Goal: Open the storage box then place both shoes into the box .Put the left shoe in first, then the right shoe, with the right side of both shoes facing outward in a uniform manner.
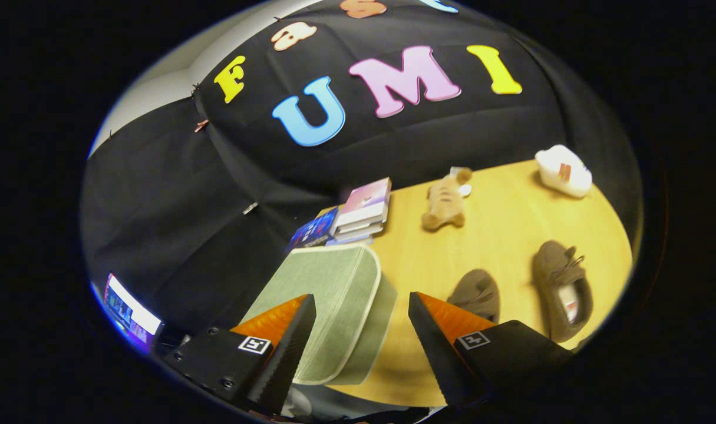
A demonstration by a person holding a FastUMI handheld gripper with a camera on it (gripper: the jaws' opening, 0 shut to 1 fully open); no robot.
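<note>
The gripper [362, 330] hangs with its two fingers spread wide and nothing held between them. Below and between them sits the green storage box [328, 306], lid shut, so its inside cannot be seen. It stands on the wooden table [511, 224]. Beyond the right finger lie the two brown shoes, one [564, 288] farther right, the other [477, 294] just ahead of the fingertip. Behind the box is a stack of books [363, 212], then a plush toy [446, 200] and a white bottle [564, 171].
</note>
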